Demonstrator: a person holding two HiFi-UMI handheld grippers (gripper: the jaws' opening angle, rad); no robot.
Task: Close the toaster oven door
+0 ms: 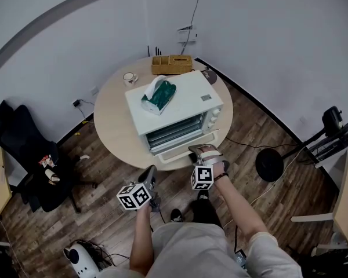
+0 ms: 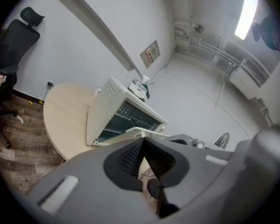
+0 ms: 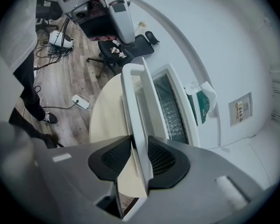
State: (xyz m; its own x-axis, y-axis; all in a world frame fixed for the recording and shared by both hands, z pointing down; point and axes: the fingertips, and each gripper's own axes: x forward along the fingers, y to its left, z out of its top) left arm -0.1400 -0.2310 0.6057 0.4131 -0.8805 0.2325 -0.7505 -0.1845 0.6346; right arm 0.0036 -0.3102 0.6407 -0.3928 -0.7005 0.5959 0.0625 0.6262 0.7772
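Note:
A white toaster oven [image 1: 174, 106] stands on a round wooden table [image 1: 113, 126]. Its door [image 1: 175, 153] hangs open toward me, part-way down. My right gripper [image 1: 201, 151] is shut on the door's handle bar at its right end. In the right gripper view the white handle [image 3: 133, 92] runs between the two pads [image 3: 163, 157], and the wire rack [image 3: 170, 108] shows inside. My left gripper [image 1: 150, 179] hangs off the table's front edge, shut and holding nothing. The left gripper view shows its jaws [image 2: 142, 143] meeting, with the oven [image 2: 114, 113] beyond.
A green and white bag [image 1: 159, 95] lies on top of the oven. A wooden box [image 1: 171, 64] and a mug [image 1: 130, 78] sit at the table's back. A black office chair [image 1: 23, 149] stands left, a round black stand base [image 1: 270, 164] right.

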